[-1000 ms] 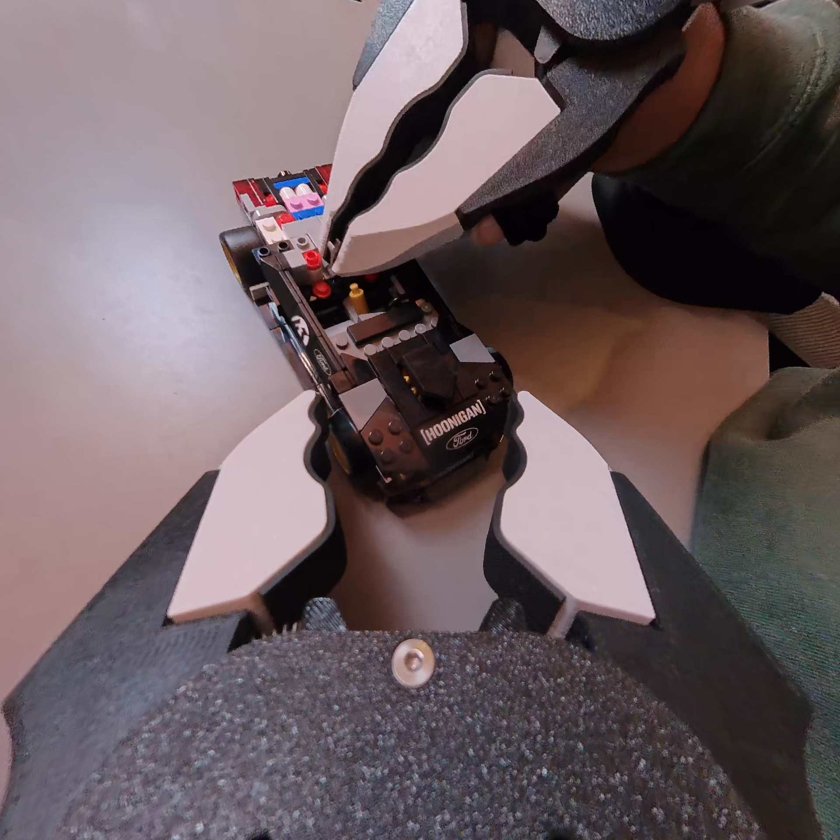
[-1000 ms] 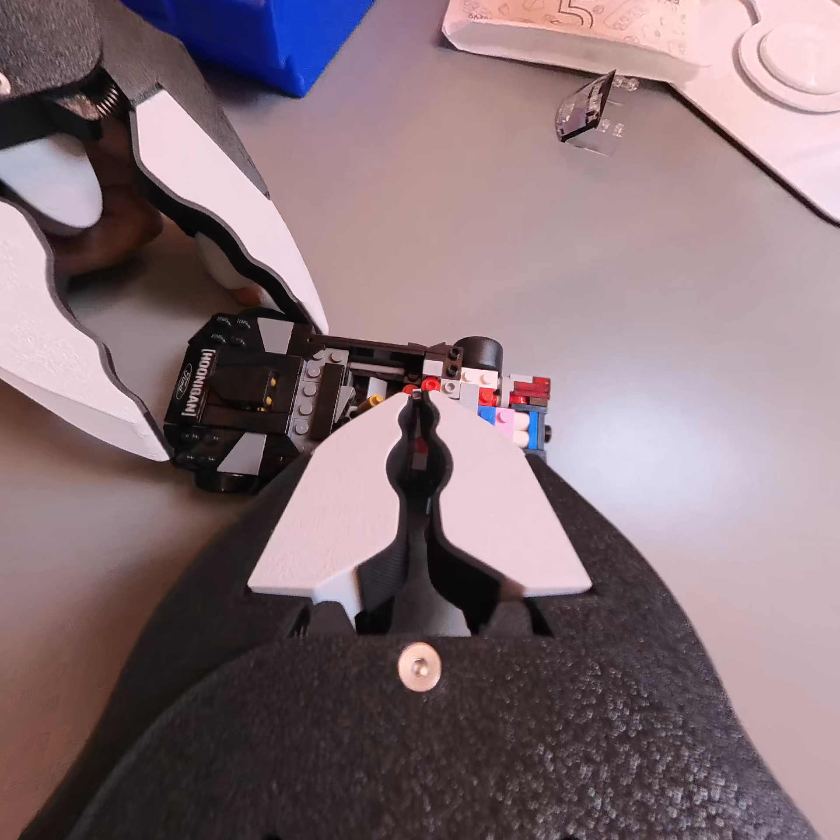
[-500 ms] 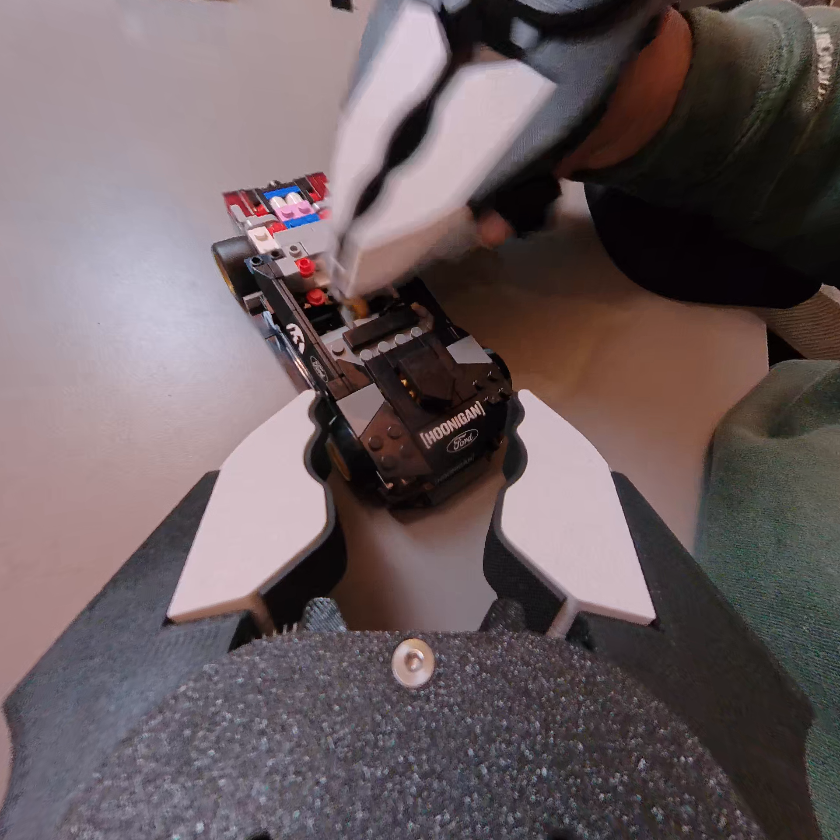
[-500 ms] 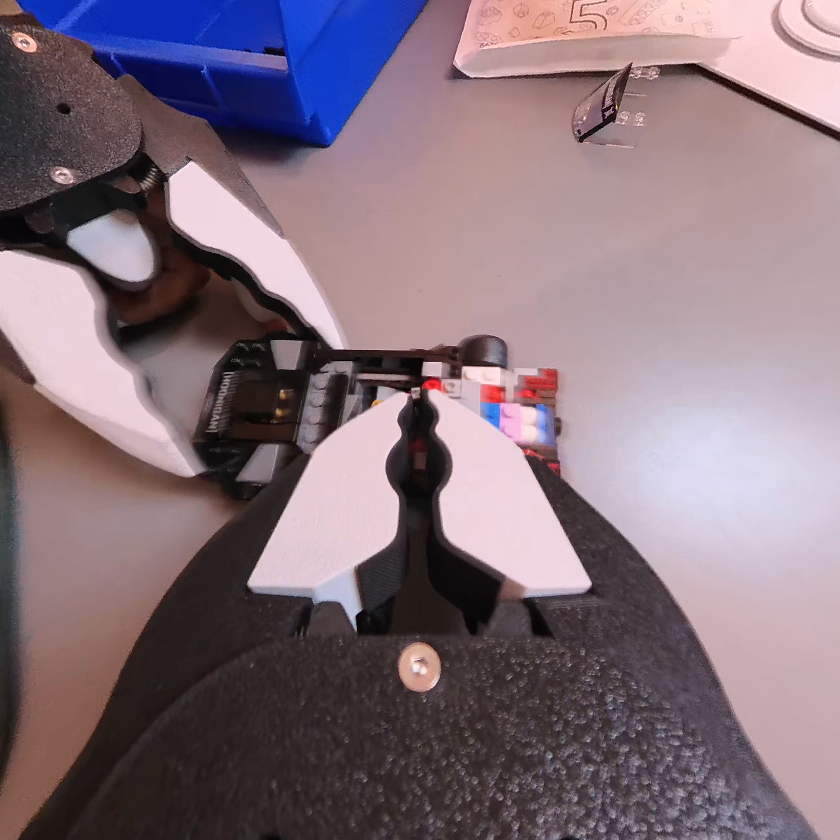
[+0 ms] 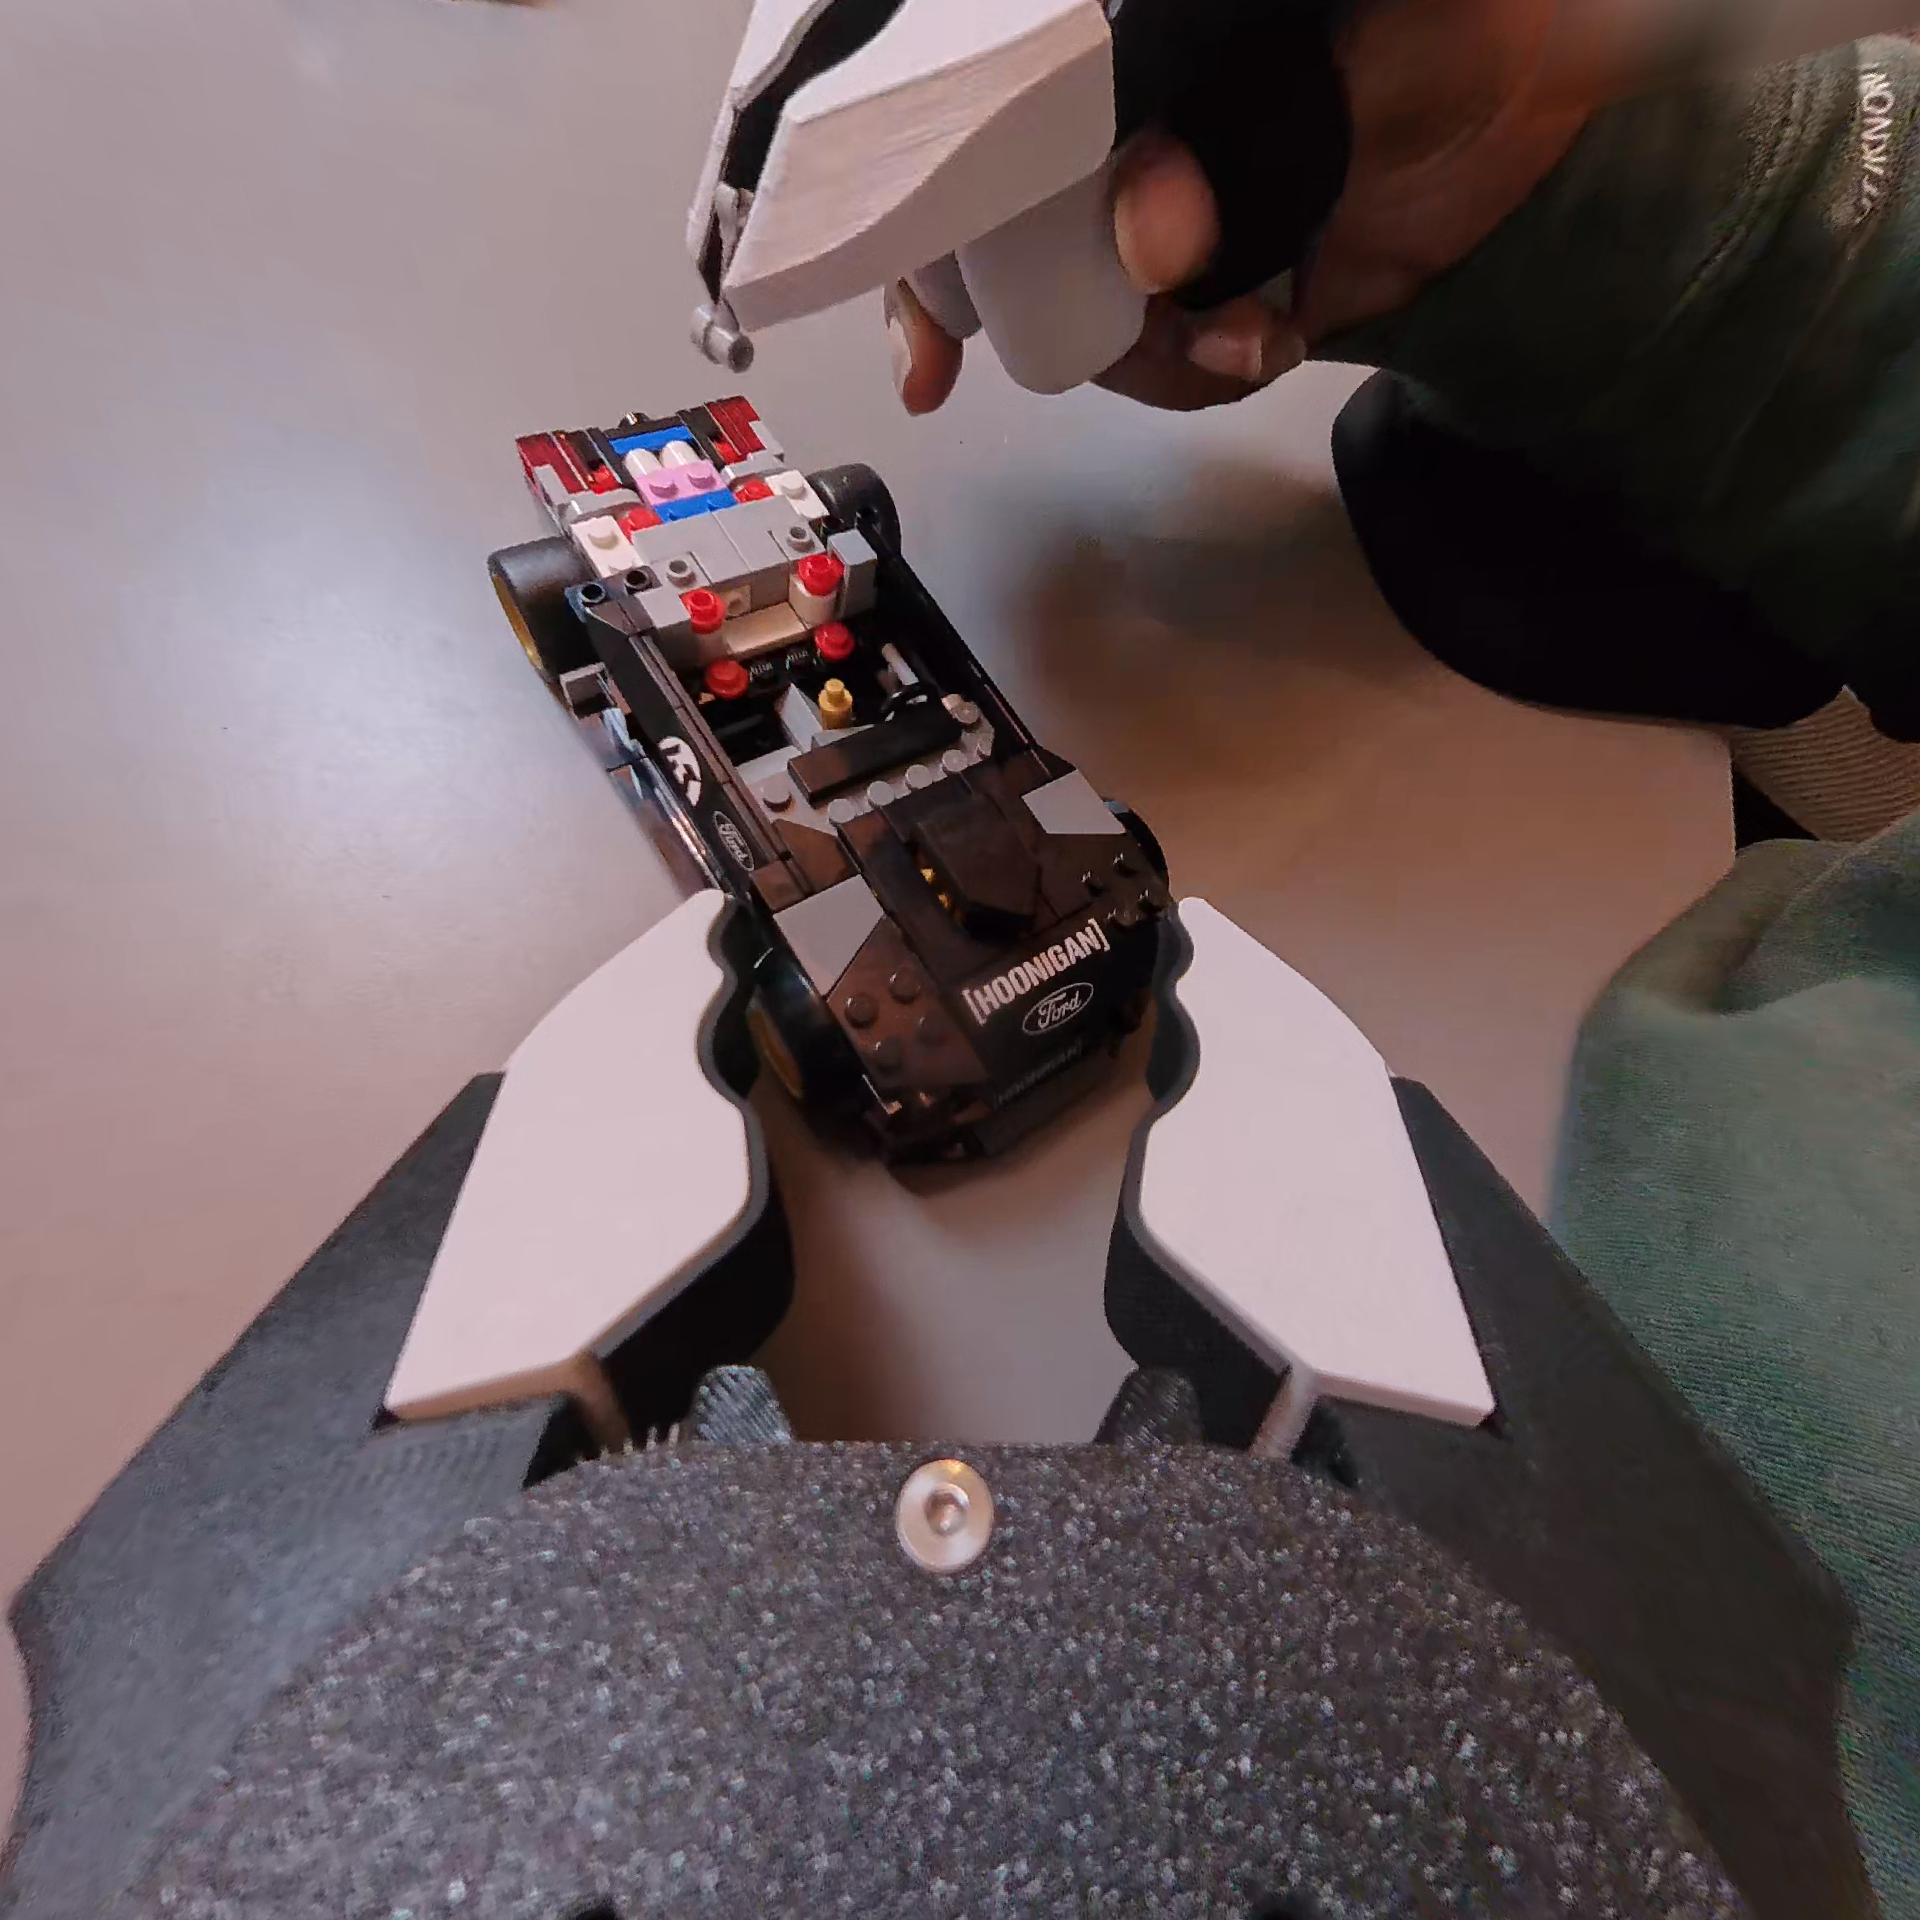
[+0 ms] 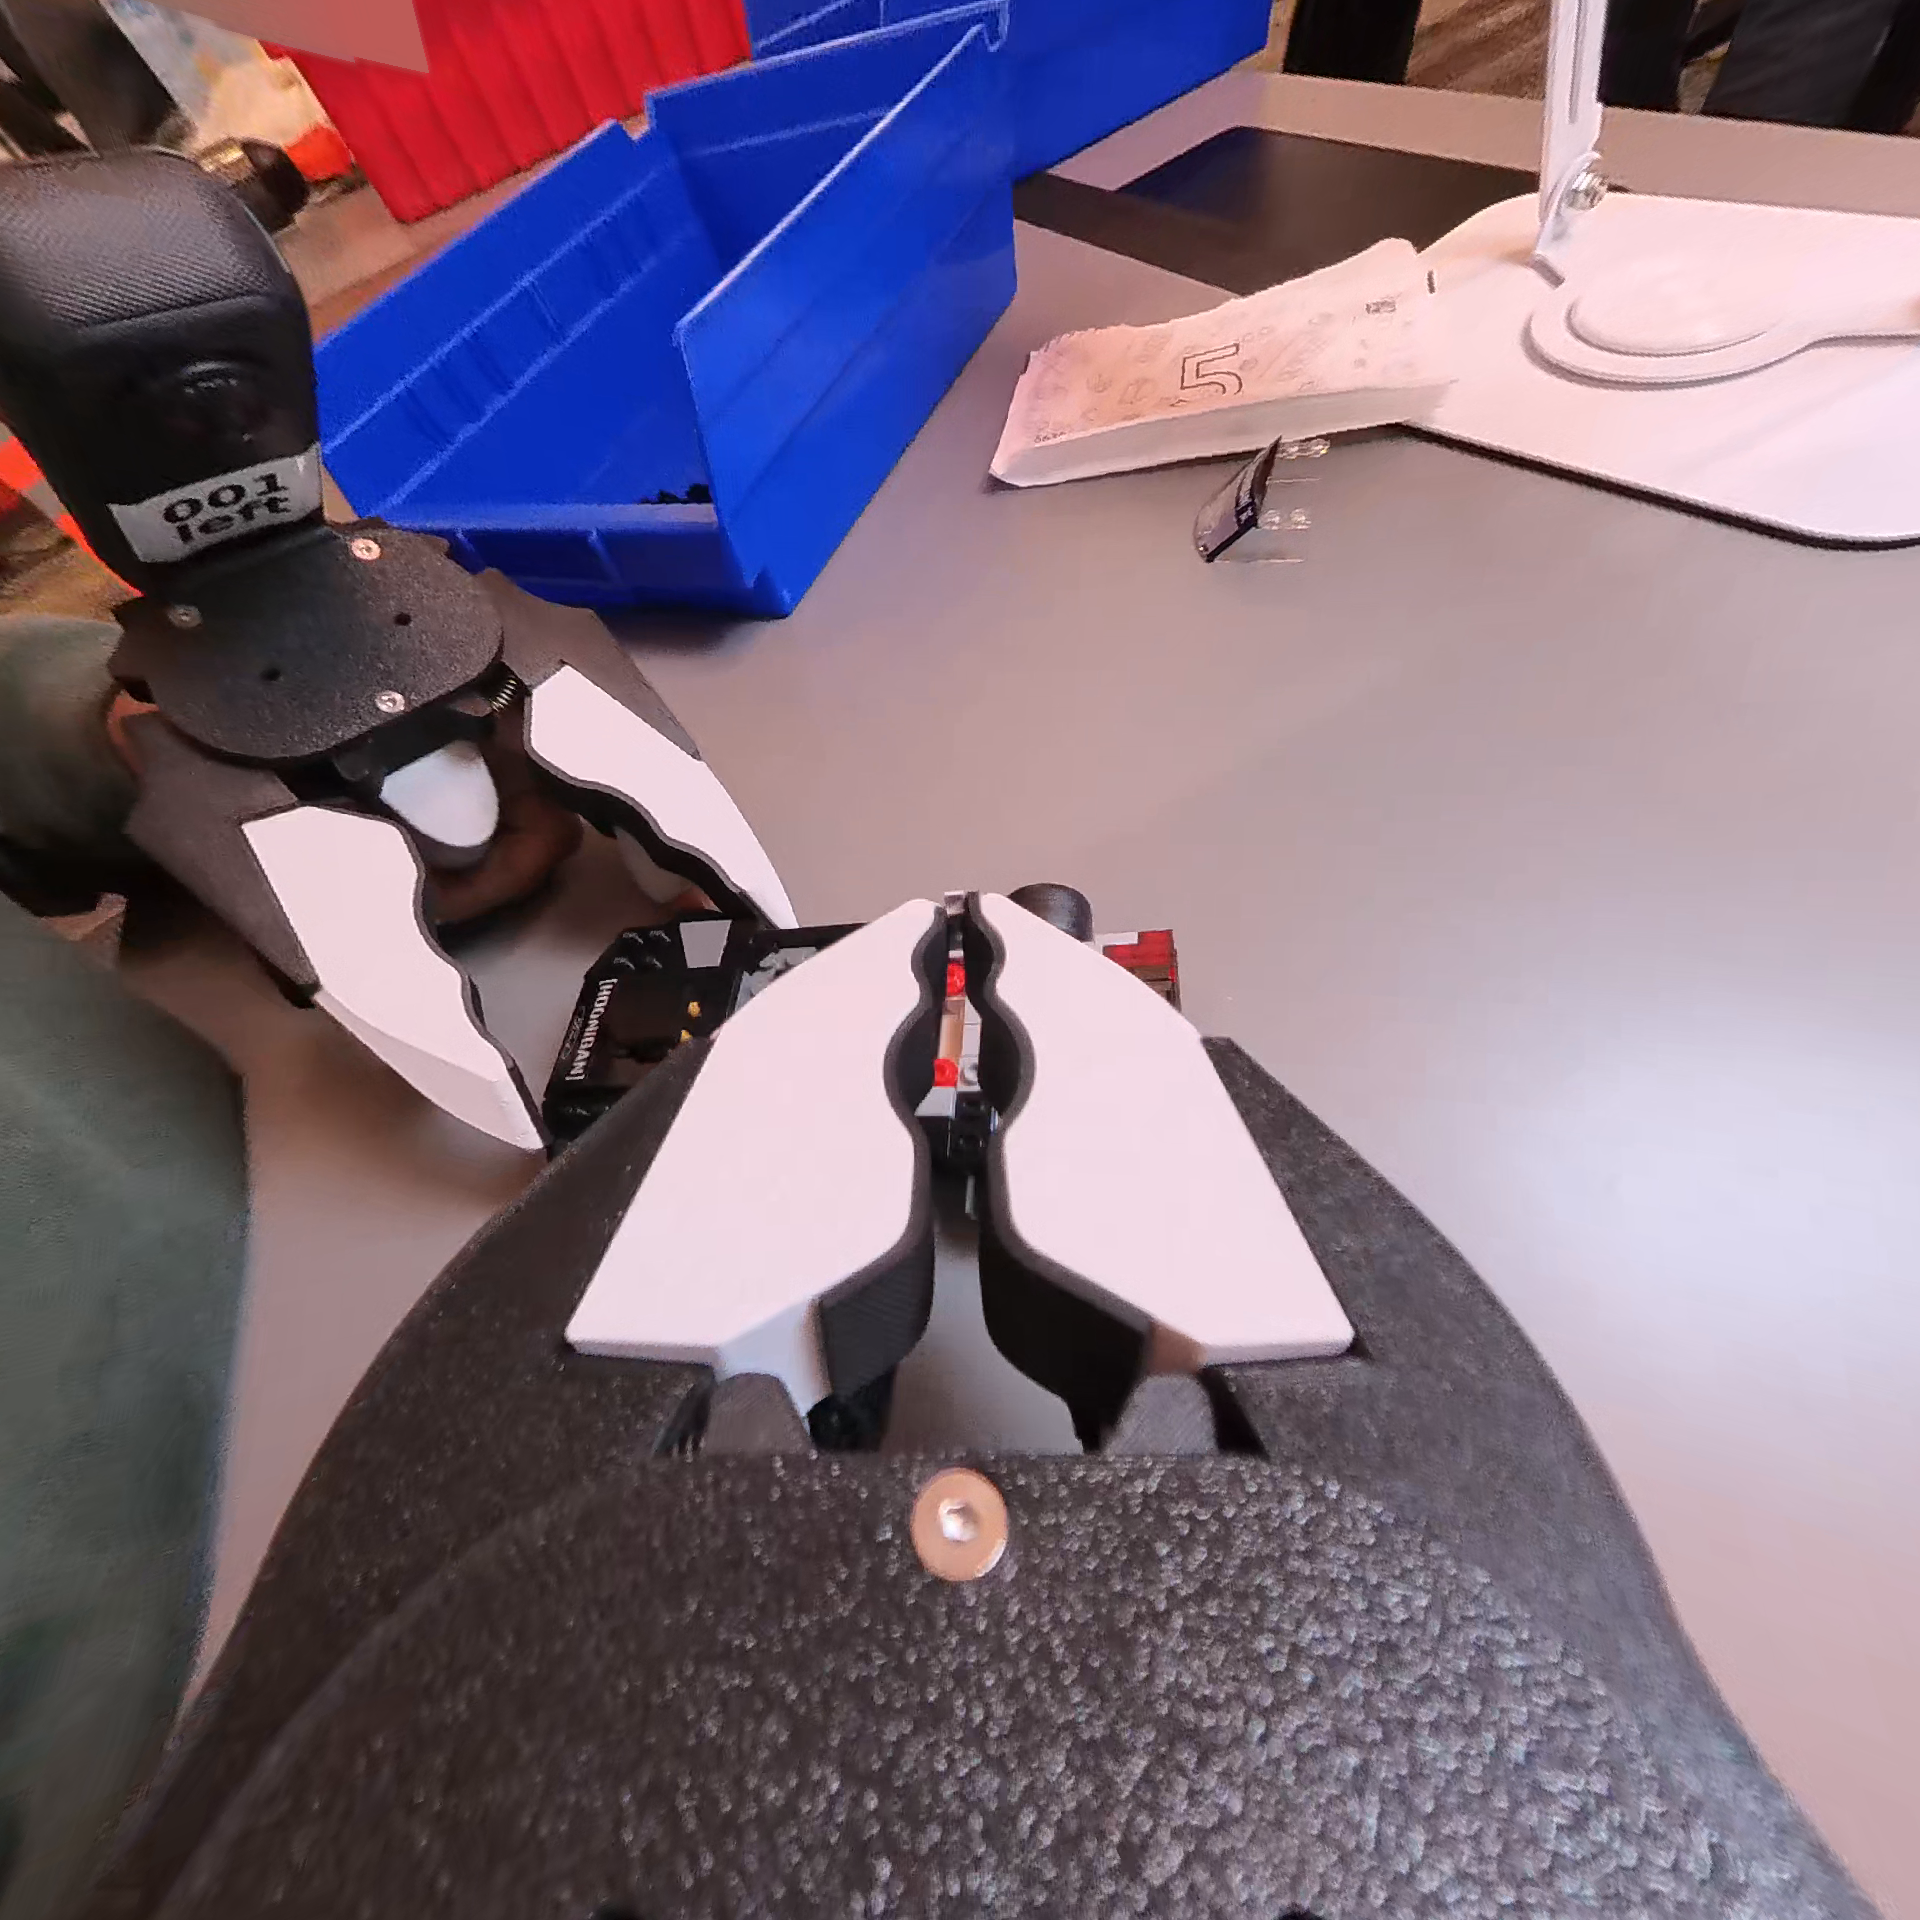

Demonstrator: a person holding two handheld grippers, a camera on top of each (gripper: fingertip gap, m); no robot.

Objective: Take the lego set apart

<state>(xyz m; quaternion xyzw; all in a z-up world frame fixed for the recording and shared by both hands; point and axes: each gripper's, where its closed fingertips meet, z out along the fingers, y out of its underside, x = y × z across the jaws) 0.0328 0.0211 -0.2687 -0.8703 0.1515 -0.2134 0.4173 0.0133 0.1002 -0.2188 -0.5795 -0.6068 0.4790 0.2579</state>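
A black lego car with a grey, red, blue and pink rear stands on the grey table. My left gripper has its fingers against both sides of the car's nose and holds it. It also shows in the right wrist view, with the car partly hidden behind my right gripper. My right gripper is shut on a small grey lego piece. It holds the piece in the air above the car's rear.
Blue bins and a red bin stand at the back left. A paper bag, a loose dark windshield piece and a white stand base lie at the back right. A green sleeve is on the right. Across from one pair of fingers to the other is roughly 10 cm.
My right gripper has lifted up and away from the car's cockpit with a small grey piece in its tips. The left gripper still holds the car's nose.
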